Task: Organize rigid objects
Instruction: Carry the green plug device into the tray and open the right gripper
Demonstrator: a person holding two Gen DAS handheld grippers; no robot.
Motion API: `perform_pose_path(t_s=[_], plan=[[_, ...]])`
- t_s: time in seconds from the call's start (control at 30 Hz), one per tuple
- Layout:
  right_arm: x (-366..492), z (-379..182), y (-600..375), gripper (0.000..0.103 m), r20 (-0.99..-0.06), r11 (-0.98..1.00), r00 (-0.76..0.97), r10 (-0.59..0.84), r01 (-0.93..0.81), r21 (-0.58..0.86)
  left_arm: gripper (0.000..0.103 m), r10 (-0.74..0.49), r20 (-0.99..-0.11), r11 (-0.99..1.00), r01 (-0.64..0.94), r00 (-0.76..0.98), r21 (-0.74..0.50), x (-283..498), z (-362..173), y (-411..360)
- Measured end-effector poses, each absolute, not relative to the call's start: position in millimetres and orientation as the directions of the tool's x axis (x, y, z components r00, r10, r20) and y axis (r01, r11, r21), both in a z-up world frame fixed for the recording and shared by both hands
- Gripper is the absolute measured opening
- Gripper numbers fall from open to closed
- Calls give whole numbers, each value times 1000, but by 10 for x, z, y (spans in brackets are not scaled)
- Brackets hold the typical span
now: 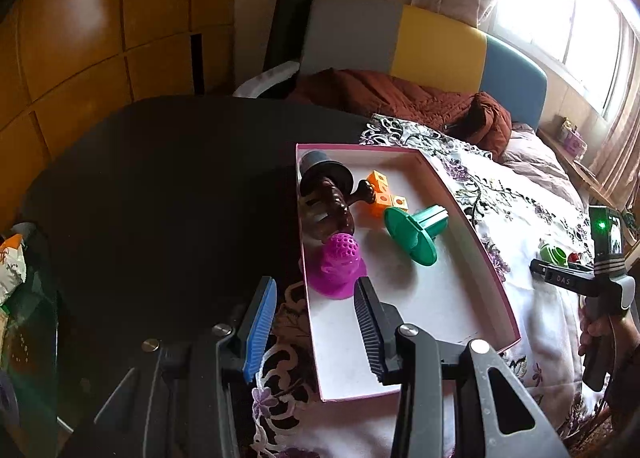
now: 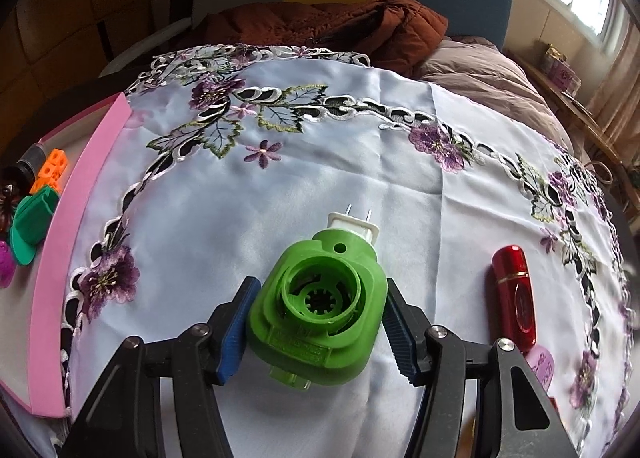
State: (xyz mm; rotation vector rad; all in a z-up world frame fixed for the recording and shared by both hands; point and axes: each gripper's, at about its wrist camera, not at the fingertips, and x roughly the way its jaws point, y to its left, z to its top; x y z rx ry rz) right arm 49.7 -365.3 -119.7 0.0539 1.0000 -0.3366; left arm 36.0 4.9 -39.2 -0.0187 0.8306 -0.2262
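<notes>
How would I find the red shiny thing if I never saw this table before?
Start at the white tablecloth with purple embroidered flowers. Find the green plug-in device sitting between the right gripper fingers. Just to its right lies the red tube: small, glossy and rounded with a gold band, the only red thing on the cloth.

Black left gripper (image 1: 316, 322) and right gripper (image 2: 316, 326), blue ribbed pads, silver screws.

The green plug-in device (image 2: 320, 314) looks like matt moulded plastic with faint layer lines. Beside it, the red case (image 2: 514, 294) is glossy with a metallic gold band. The tablecloth (image 2: 312, 162) is smooth, satiny cloth with raised embroidery. The pink box (image 1: 476, 234) looks like matt cardboard.
</notes>
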Motion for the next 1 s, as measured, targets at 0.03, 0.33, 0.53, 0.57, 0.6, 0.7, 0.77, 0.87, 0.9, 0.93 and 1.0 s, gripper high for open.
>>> perform_pose_path(t_s=[0.03,0.33,0.53,0.57,0.6,0.7,0.77,0.87,0.9,0.93,1.0], plan=[[485,-1194,-3645,60,-833,947,493,-251,304,-105,40,-208,-731,976,191,650,-109,361,-396,55],[368,-1039,-3405,60,-814,962,539,-216,259,-84,40,-206,-732,977,179,649,-116,337,-419,118],[363,-761,-3042,54,-774,986,618,-139,156,-52,40,-204,-728,978,171,655,-120,339,-402,147],[360,-716,-2959,53,-767,990,630,-119,133,-45,40,-203,-727,978,171,656,-119,335,-399,146],[365,-671,-2880,53,-762,994,640,-97,107,-37,40,-203,-726,978,171,657,-119,332,-397,146],[386,-557,-2570,53,-742,999,669,-49,21,-47,40,-203,-728,978,169,654,-121,337,-401,152],[404,-511,-2356,53,-734,998,679,-11,-35,-47,40,-202,-728,979,166,655,-123,336,-404,159],[419,-461,-2096,53,-723,994,690,35,-100,-47,40,-197,-728,980,158,656,-122,340,-401,180],[424,-442,-2012,52,-718,991,695,38,-116,-60,40,-195,-729,980,157,656,-121,335,-404,184],[427,-419,-1944,52,-716,989,694,70,-143,-42,40,-195,-730,980,155,656,-122,334,-409,186],[431,-389,-1825,52,-709,984,699,99,-174,-34,40,-193,-730,981,147,655,-127,335,-415,191]])
